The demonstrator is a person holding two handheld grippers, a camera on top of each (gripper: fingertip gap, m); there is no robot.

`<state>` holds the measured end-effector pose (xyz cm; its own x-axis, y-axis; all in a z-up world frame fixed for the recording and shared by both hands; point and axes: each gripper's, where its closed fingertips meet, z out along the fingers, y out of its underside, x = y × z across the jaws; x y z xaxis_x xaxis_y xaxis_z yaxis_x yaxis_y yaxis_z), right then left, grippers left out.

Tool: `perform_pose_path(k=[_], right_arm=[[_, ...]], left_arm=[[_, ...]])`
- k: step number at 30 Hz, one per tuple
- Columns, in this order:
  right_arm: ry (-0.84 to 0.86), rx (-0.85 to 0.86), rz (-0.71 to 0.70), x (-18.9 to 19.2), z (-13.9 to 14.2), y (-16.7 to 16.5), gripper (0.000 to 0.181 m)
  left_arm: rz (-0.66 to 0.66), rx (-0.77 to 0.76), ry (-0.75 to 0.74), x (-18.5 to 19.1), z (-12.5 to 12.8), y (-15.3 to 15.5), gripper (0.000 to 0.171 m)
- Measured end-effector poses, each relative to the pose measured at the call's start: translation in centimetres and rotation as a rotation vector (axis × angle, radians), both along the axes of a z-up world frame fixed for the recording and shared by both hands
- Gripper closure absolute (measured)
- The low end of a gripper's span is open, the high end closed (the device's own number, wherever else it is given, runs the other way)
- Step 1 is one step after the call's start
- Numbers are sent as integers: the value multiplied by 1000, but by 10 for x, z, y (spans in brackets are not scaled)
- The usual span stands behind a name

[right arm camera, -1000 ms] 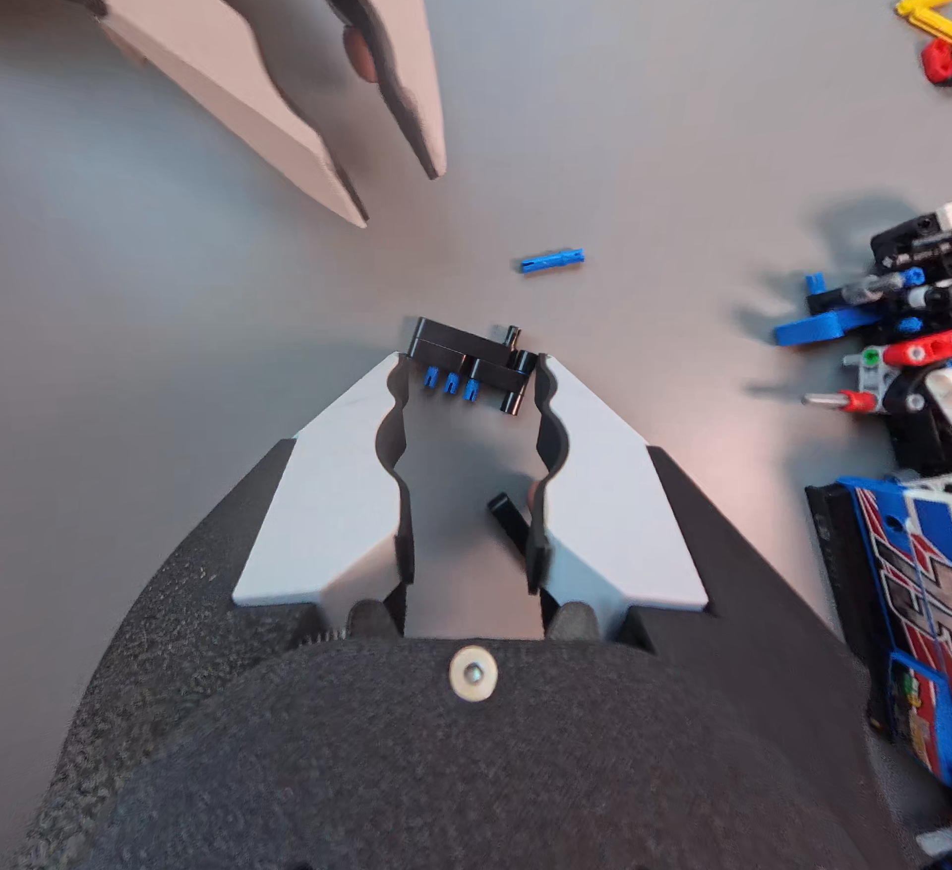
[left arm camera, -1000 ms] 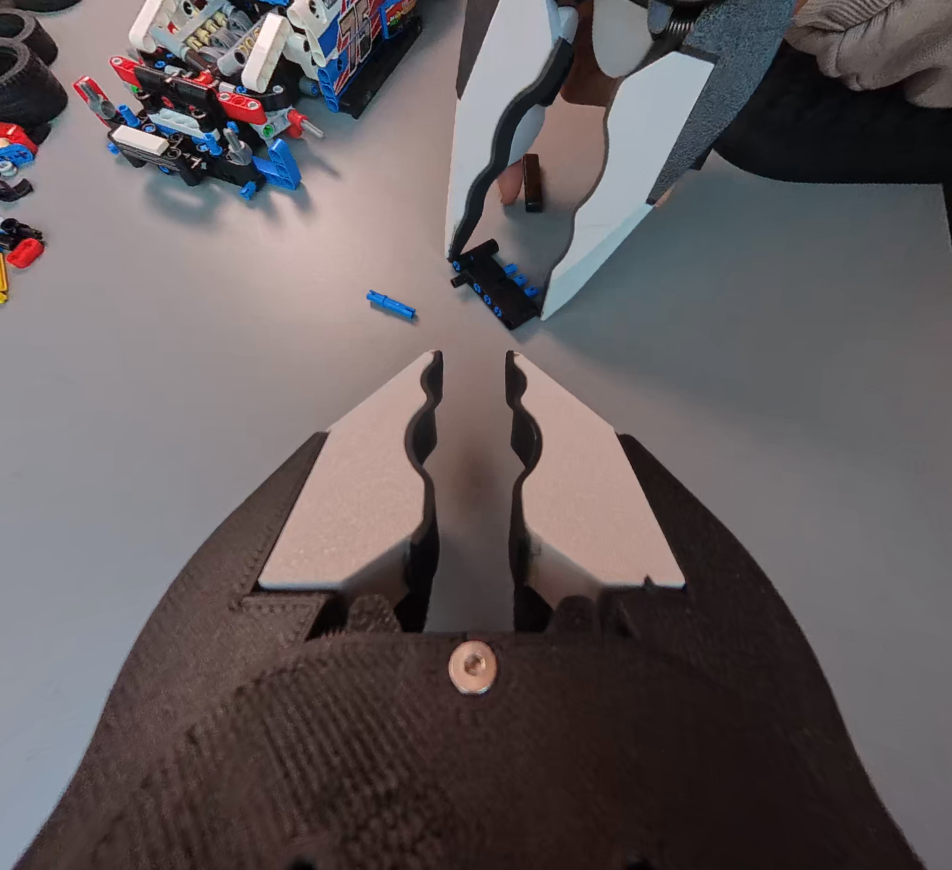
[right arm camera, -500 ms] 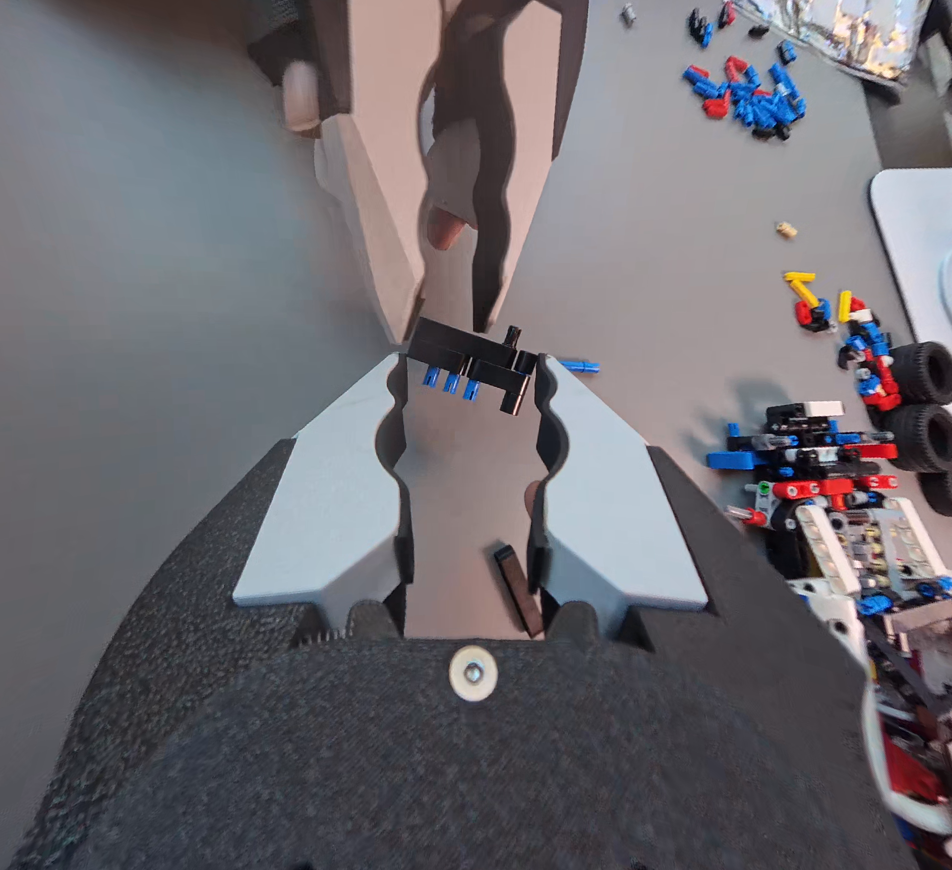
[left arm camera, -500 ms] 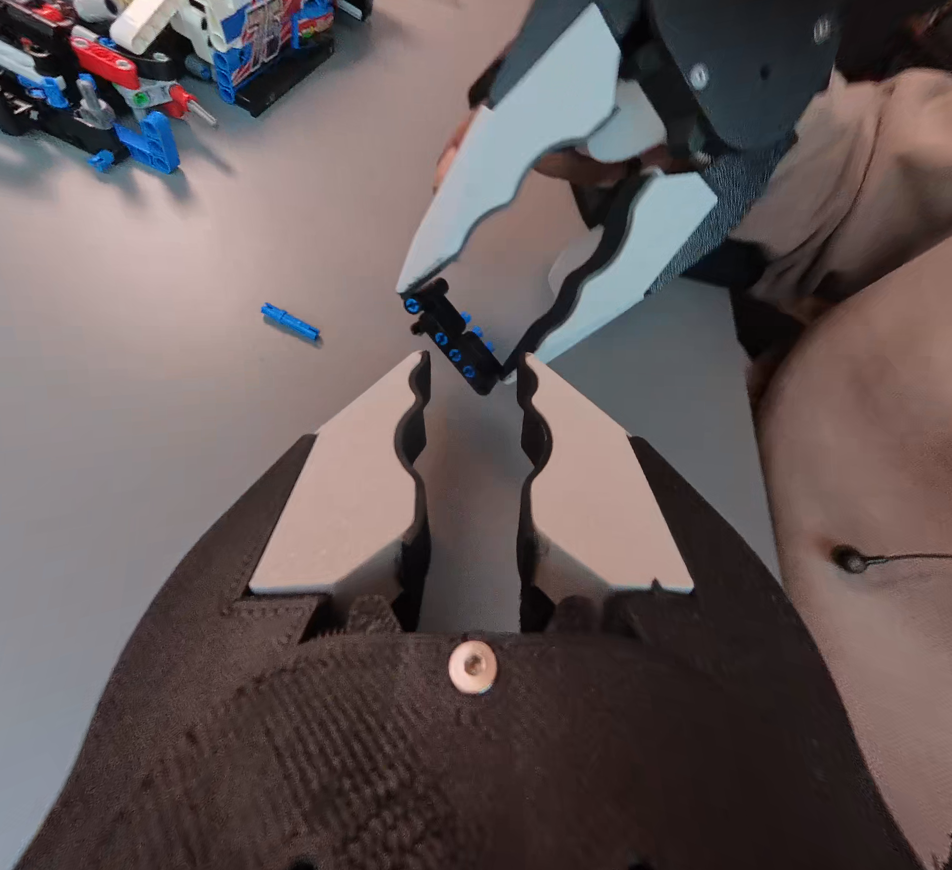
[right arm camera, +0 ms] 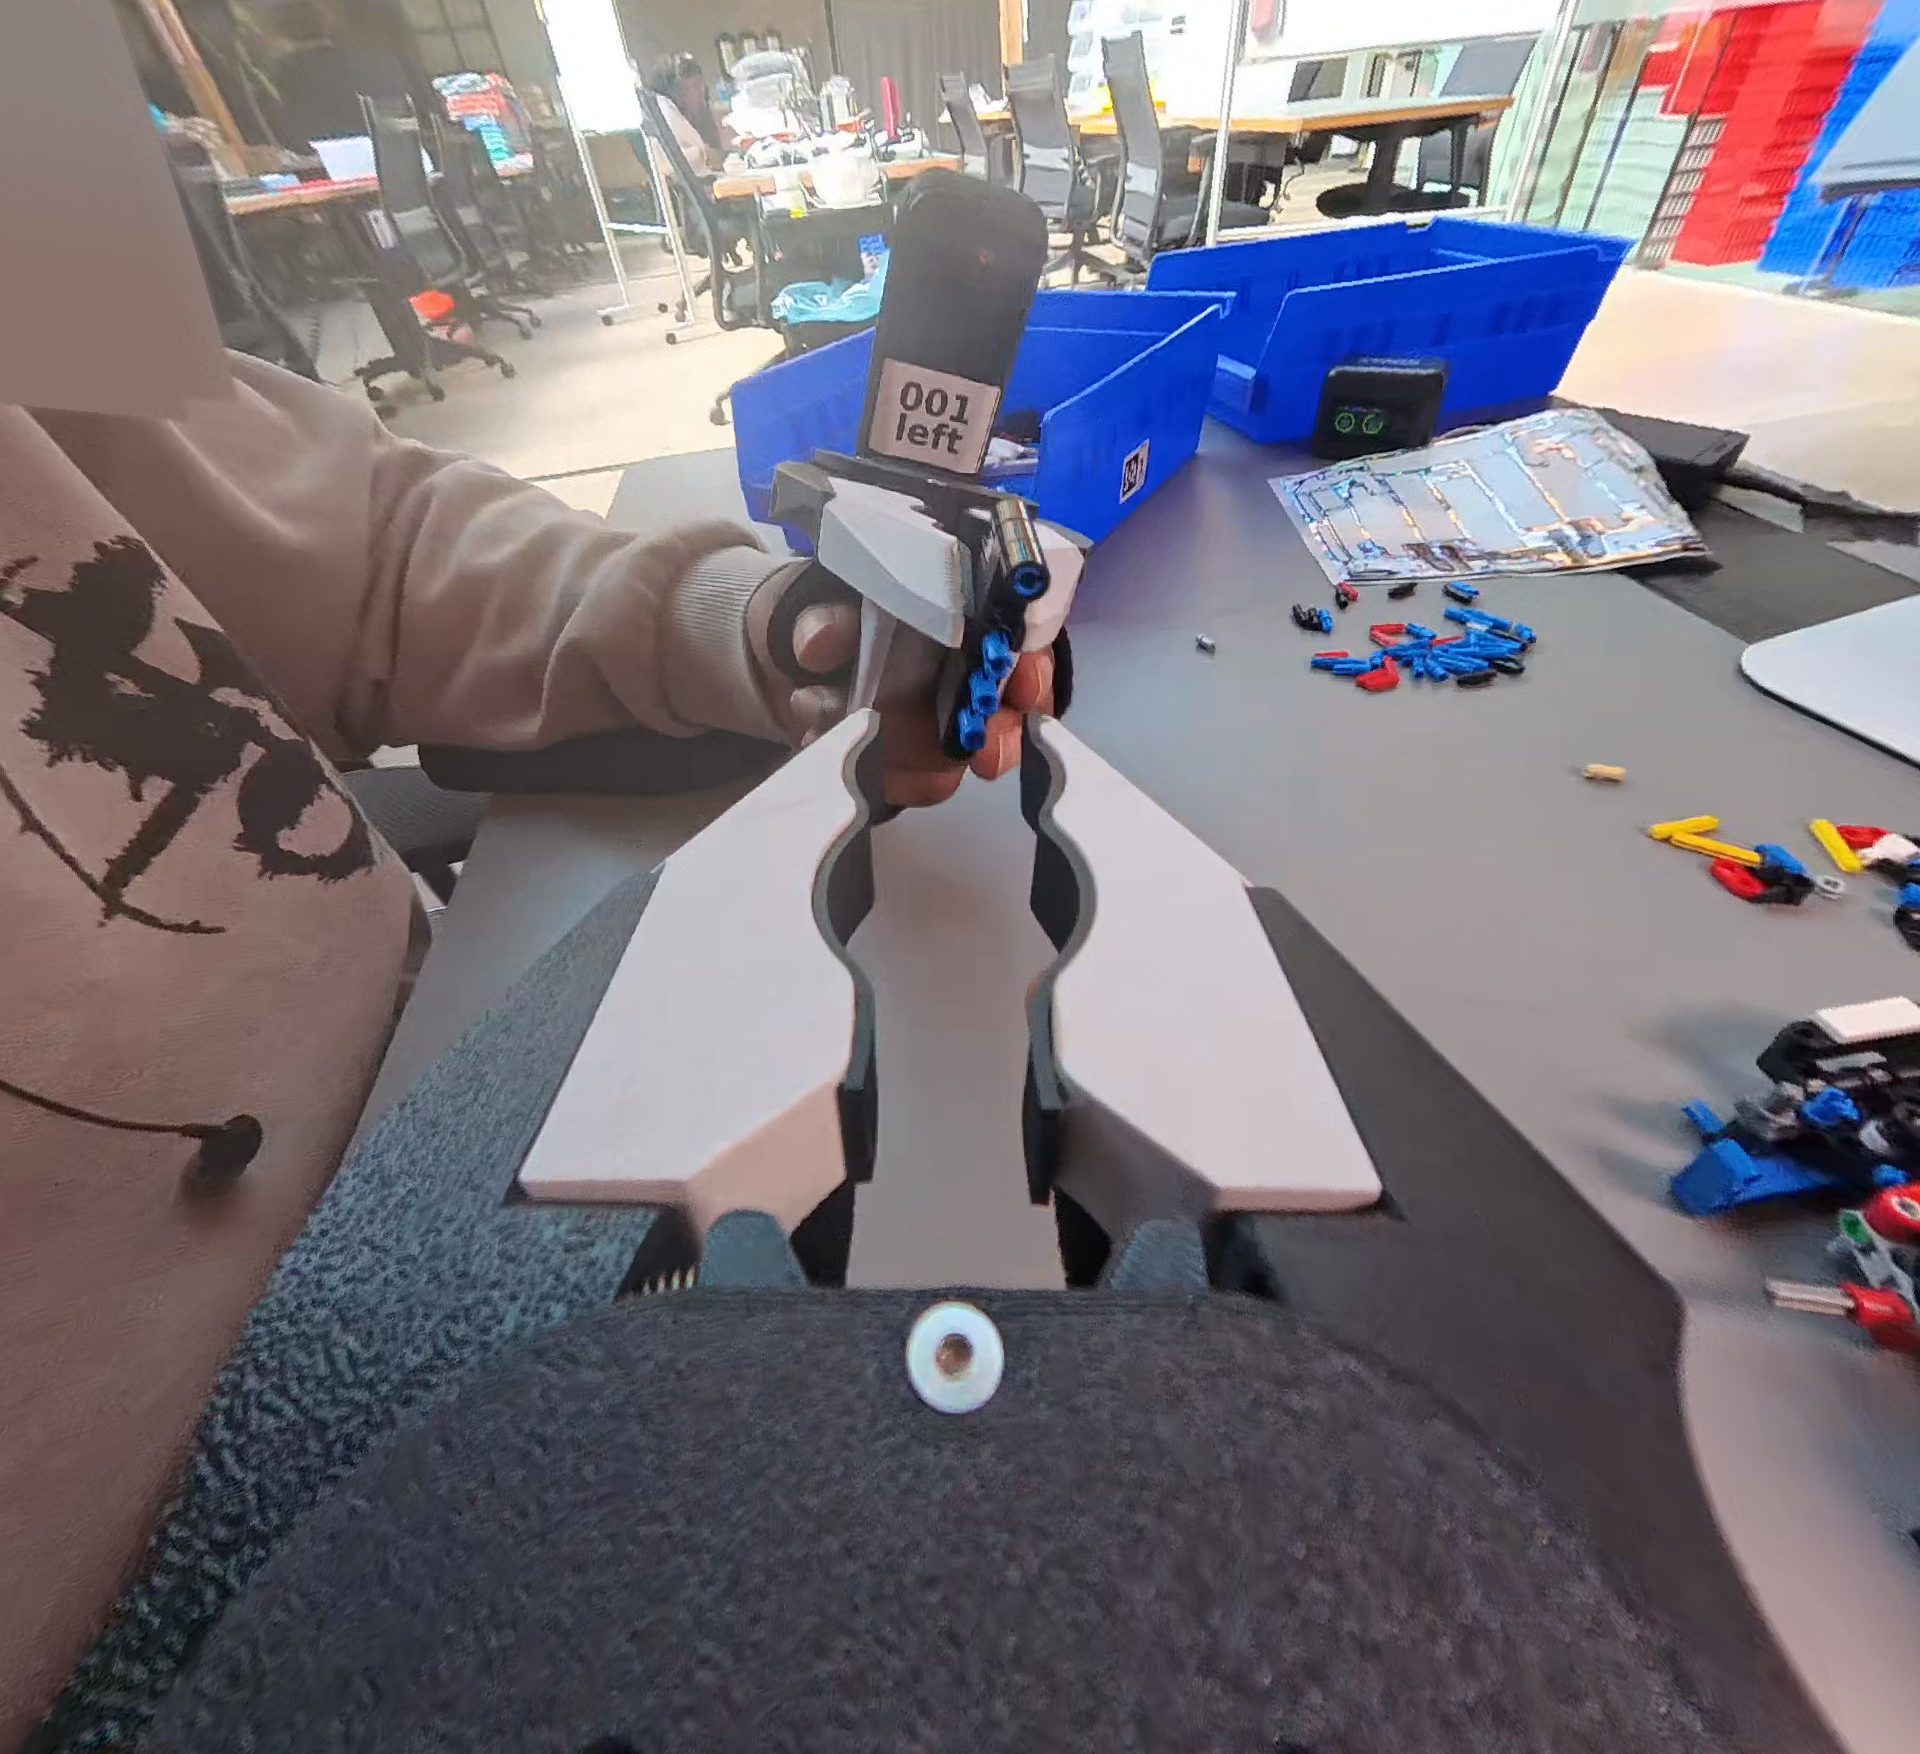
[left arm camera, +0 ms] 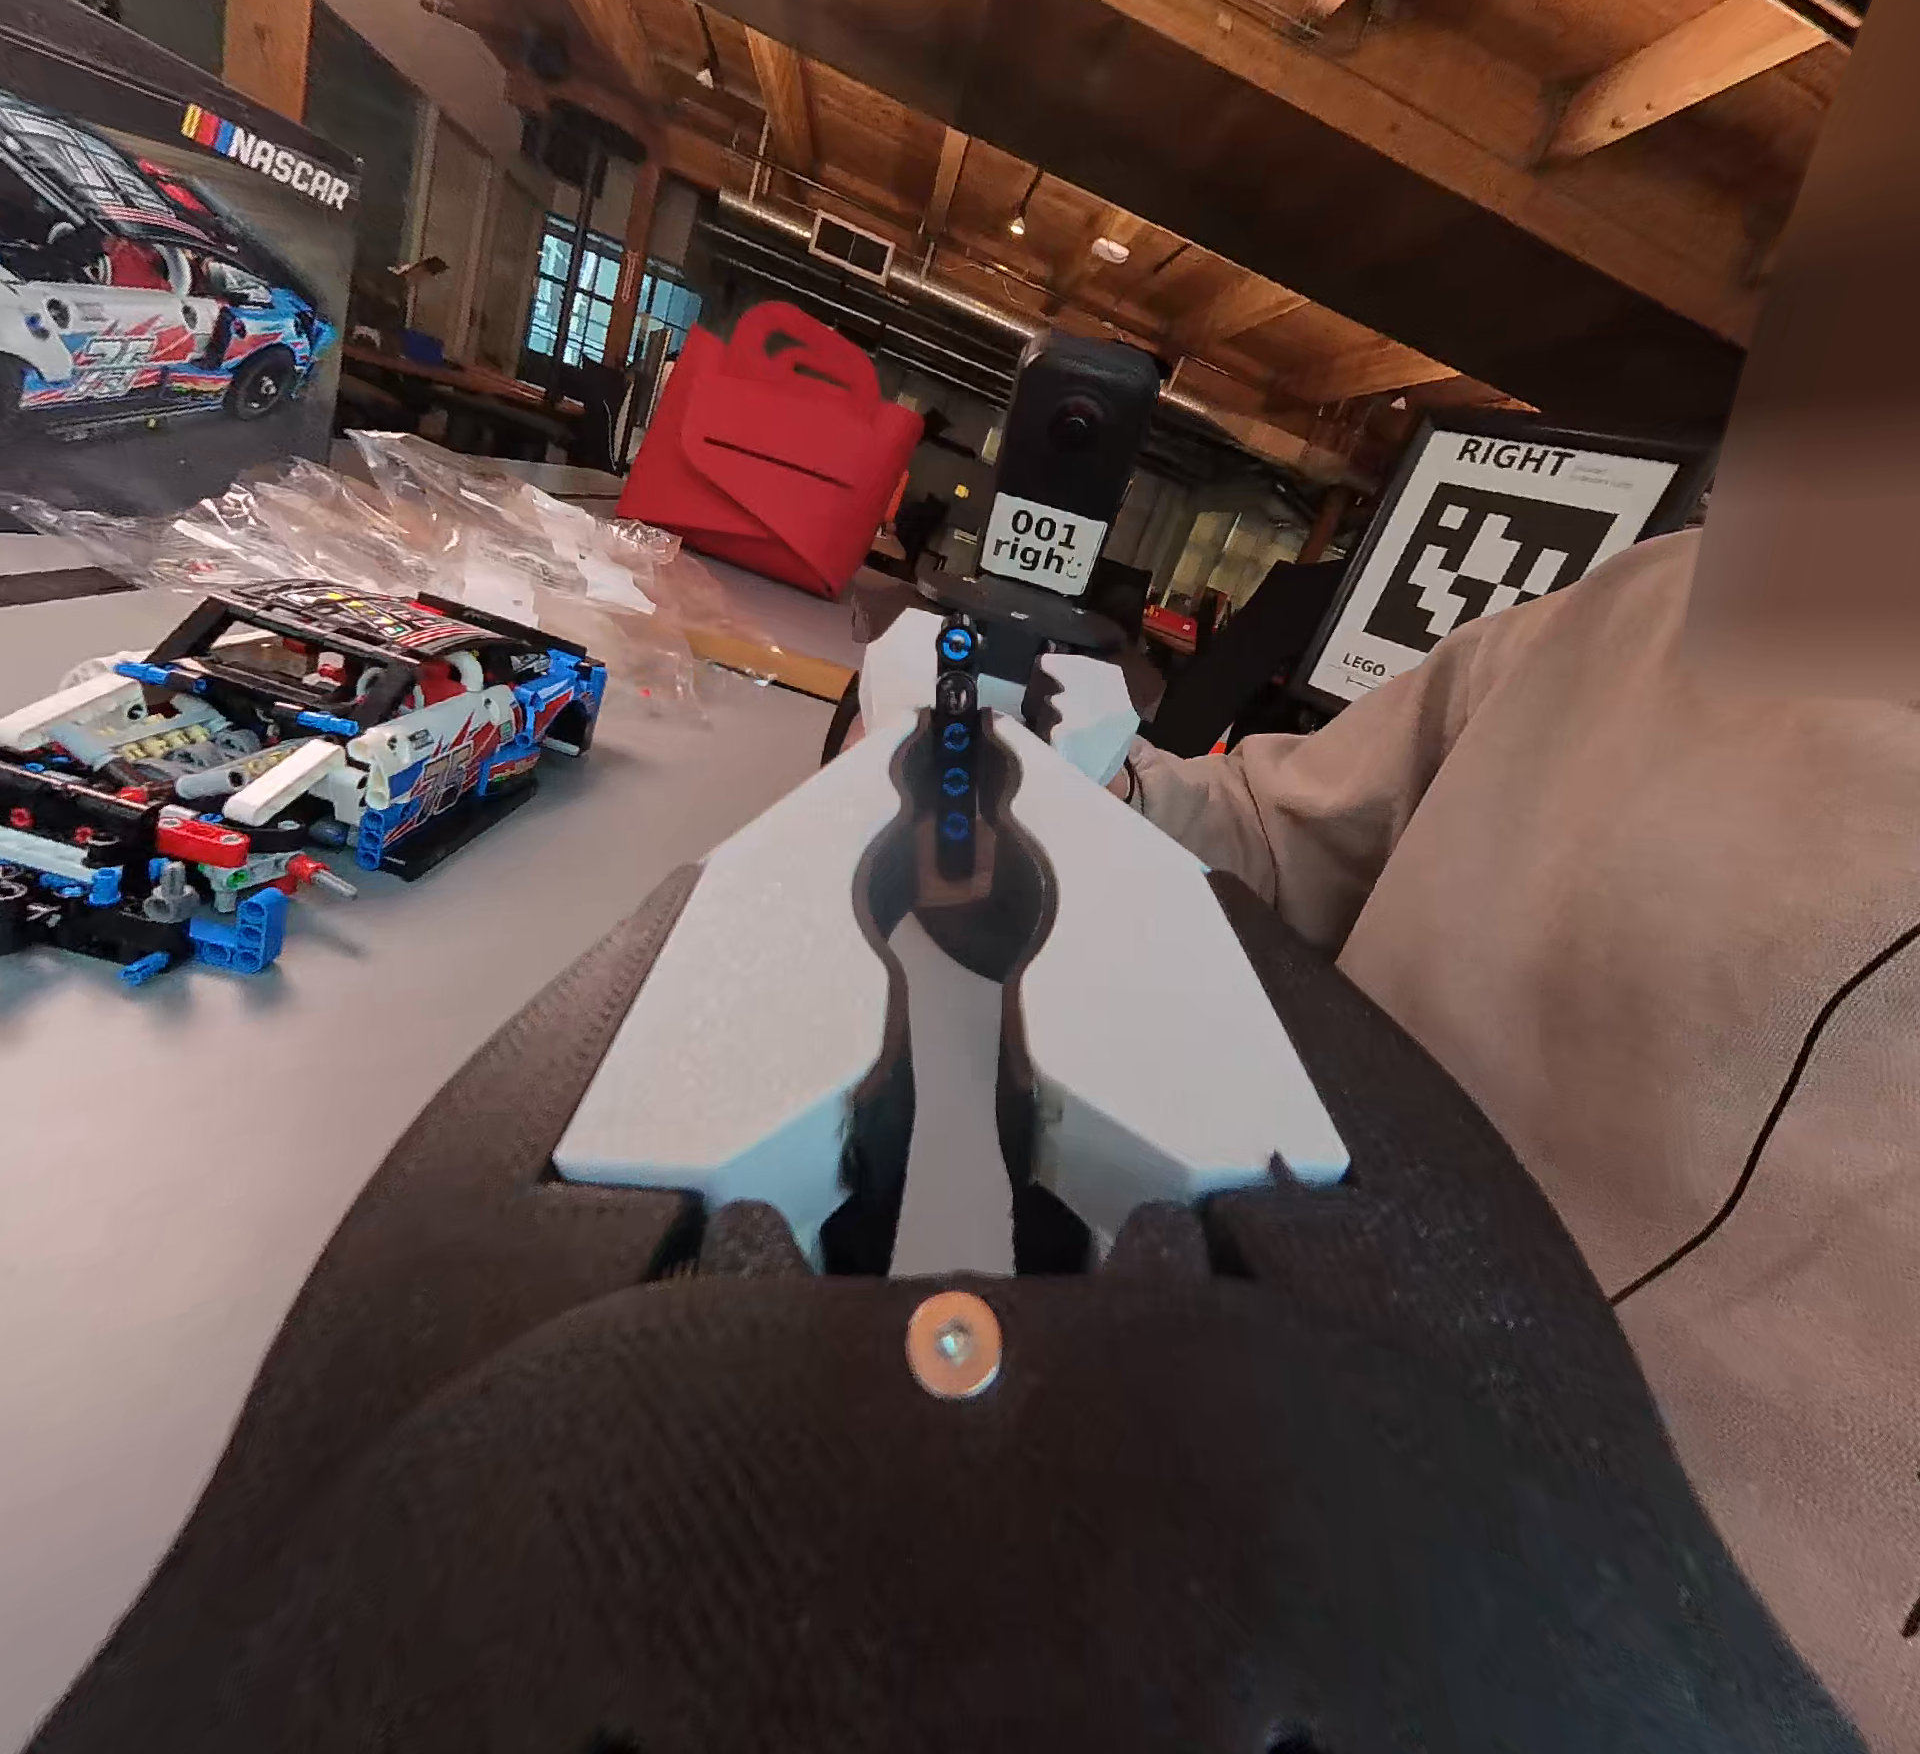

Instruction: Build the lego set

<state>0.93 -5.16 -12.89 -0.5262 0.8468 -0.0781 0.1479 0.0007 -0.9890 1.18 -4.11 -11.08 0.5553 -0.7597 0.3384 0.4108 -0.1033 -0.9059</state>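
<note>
A black beam with blue pins (left arm camera: 954, 811) stands upright, clamped between the tips of my left gripper (left arm camera: 954, 728), which is shut on it and held above the grey table (left arm camera: 208, 1133). In the right wrist view the same beam (right arm camera: 982, 665) sticks out of the left gripper (right arm camera: 977, 603). My right gripper (right arm camera: 951, 728) is open, its tips just short of the beam's lower end and not gripping it. It faces me in the left wrist view (left arm camera: 987, 681). The partly built race car (left arm camera: 312, 748) sits on the table to the left.
The set's box (left arm camera: 156, 302), clear plastic bags (left arm camera: 416, 520) and a red bag (left arm camera: 769, 457) stand behind the car. Blue bins (right arm camera: 1143, 374), a foil bag (right arm camera: 1486, 499), a pile of blue and red pins (right arm camera: 1423, 650) and yellow and red pieces (right arm camera: 1766, 857) lie to the right. Both grippers' tips are close together, under 4 cm apart. The partly built race car (left arm camera: 312, 748) is about equally far from each gripper, around 25 cm.
Both grippers have lifted off the table and tilted up. The black beam has gone from my right gripper's tips into my left gripper, which shut on it; the right has opened.
</note>
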Motion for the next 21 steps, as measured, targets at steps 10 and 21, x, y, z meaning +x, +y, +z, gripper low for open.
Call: perform_pose_path(k=[10, 21], right_arm=[[-130, 1189, -208, 0, -87, 61, 176], [-244, 914, 14, 14, -112, 23, 159]], left_arm=[[116, -255, 542, -16, -74, 8, 141], [88, -422, 919, -2, -142, 2, 139]])
